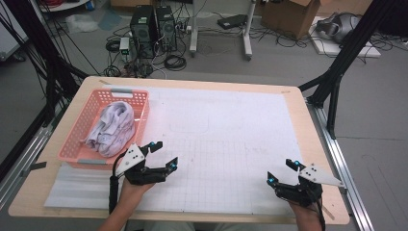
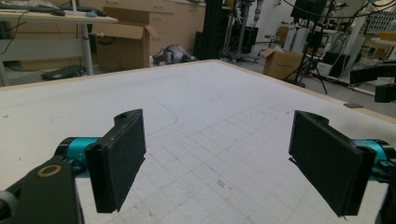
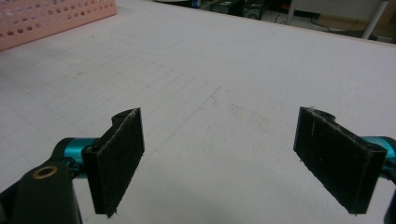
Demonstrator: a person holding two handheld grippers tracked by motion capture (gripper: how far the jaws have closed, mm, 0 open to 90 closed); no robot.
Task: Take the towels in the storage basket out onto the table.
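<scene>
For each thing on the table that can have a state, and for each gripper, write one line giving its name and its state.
left gripper: open, nothing between its jaws.
right gripper: open, nothing between its jaws.
pink basket: upright at the table's left side, holding the cloth.
white cloth: crumpled in a heap inside the basket, touched by neither gripper.

Your left hand-held gripper (image 1: 163, 155) hovers with jaws spread wide, empty; your right hand-held gripper (image 1: 282, 172) hangs low, jaws equally wide, forearms both reaching forward.
</scene>
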